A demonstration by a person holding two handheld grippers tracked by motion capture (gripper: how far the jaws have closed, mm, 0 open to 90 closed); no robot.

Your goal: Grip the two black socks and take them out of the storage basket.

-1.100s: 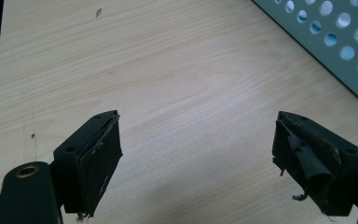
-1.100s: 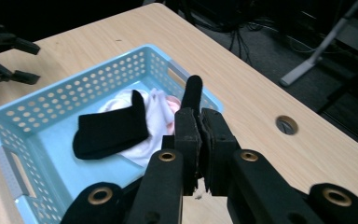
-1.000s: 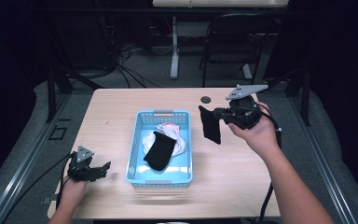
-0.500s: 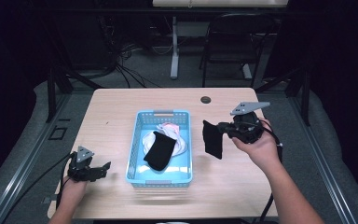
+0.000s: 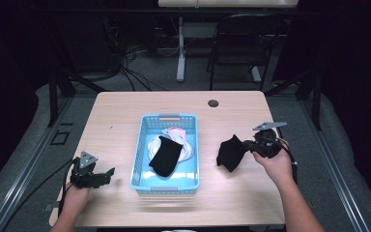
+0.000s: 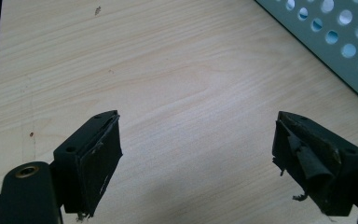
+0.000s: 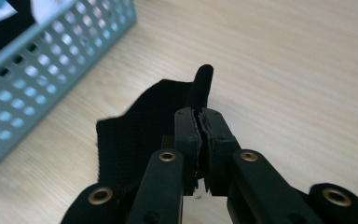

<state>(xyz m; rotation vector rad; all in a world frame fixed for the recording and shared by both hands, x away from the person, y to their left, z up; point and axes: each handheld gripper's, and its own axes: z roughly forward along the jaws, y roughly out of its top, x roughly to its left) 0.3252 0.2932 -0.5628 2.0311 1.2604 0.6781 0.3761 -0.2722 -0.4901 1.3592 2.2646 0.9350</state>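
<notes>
on the far floor, beyond everything: dark metal chair [image 5: 244, 46] and a tangle of black cables [image 5: 125, 72], both well apart from the work.
table: pale wooden rectangular table [image 5: 125, 116], grain running across it; a small round dark grommet hole [image 5: 213, 103] sits near its far edge.
basket: light blue perforated plastic basket [image 5: 142, 145] at the middle of the table, long side running away from the person; in the right gripper view its holed wall [image 7: 42, 60] lies near the held sock, in the left gripper view a corner of it [image 6: 335, 42] shows at upper right.
basket contents: black fabric sock [image 5: 165, 155] lying on top of crumpled white and pale pink cloth pieces [image 5: 178, 140], all inside the basket.
held thing: second black fabric sock [image 5: 231, 152], out of the basket and to its right, hanging from the right gripper with its lower end at or just above the tabletop; whether it touches cannot be told.
right gripper [image 5: 251, 145]: in the person's right hand [image 5: 276, 164], pointing toward the basket; jaws pressed together on a fold of the second sock, the cloth sticking up past the pads [image 7: 189, 135] in the right gripper view.
left gripper [image 5: 107, 173]: in the person's left hand [image 5: 75, 195] near the table's front left corner, just beside the basket; jaws standing wide apart over bare wood, nothing between them, worn pads [image 6: 105, 158] visible.
</notes>
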